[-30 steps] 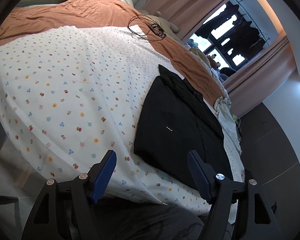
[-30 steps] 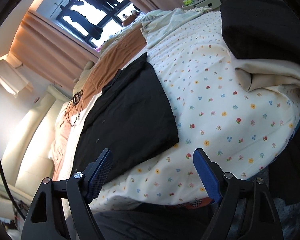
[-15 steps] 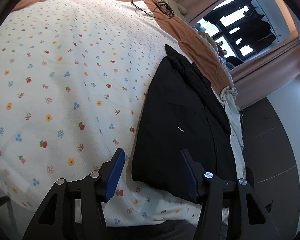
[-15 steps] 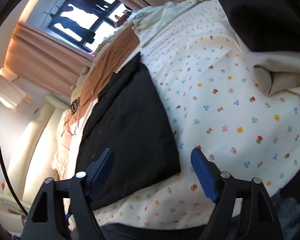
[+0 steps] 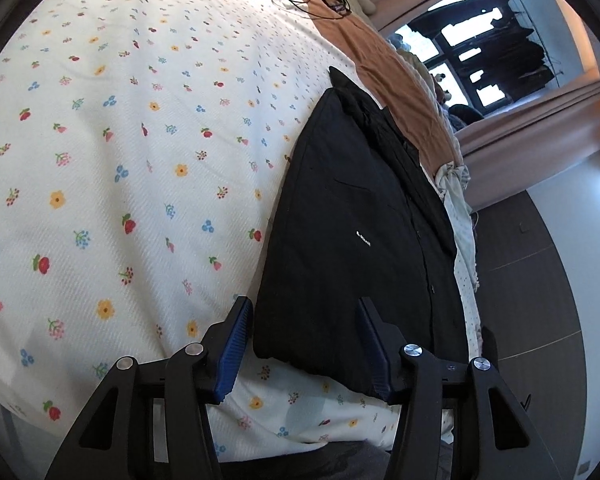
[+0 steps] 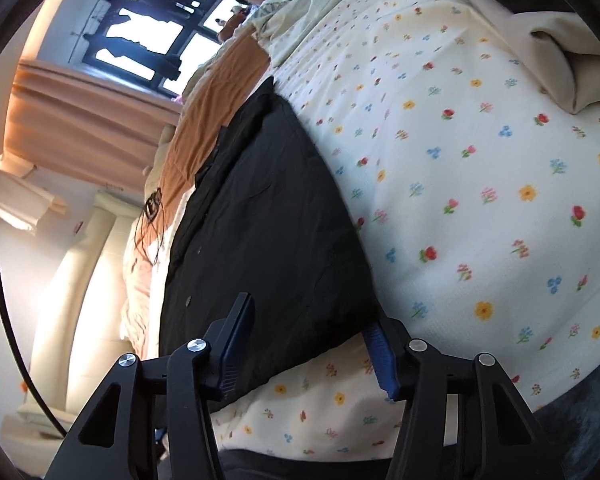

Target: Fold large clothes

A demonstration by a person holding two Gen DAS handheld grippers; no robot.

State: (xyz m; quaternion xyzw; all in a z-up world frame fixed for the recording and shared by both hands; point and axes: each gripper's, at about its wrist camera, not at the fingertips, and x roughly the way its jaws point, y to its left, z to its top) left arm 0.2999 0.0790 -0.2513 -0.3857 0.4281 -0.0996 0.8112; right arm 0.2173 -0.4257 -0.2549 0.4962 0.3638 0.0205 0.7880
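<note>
**Both grippers at the near hem of the black shirt**

The black shirt [image 5: 352,240] lies flat on the flowered bedsheet [image 5: 112,184], already narrowed lengthwise, collar away from me. I judge the cross fold comes next. My left gripper [image 5: 304,344] and right gripper [image 6: 312,336] have just been closing; each now stands half spread, 1 hem corner between its jaws, not yet pinched. Next I must clamp both corners and carry them toward the collar. A small white chest label [image 5: 363,238] is too small to read.
</note>
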